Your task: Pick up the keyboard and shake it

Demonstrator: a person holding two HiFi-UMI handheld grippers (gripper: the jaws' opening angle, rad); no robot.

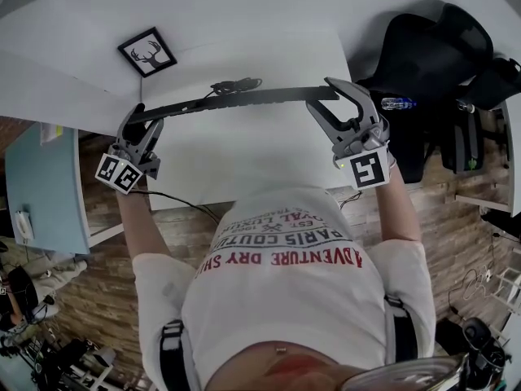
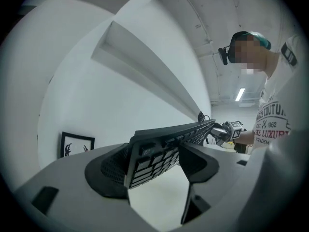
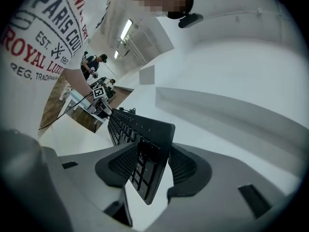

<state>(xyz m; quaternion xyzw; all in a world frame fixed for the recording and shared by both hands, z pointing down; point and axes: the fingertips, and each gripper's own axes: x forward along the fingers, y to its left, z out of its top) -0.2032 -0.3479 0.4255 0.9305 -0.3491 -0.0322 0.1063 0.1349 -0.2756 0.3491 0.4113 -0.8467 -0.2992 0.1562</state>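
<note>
A long black keyboard is held up off the white table, turned on its edge, with a gripper at each end. My left gripper is shut on its left end. In the left gripper view the pads press both faces of the keyboard, keys facing down and left. My right gripper is shut on the right end, where the two pads clamp the keyboard between them. The keyboard's cable is bunched behind its far edge.
A framed deer picture lies at the back left of the table. A black office chair and a water bottle are at the right. A light blue cabinet stands at the left. A thin cable hangs off the table's near edge.
</note>
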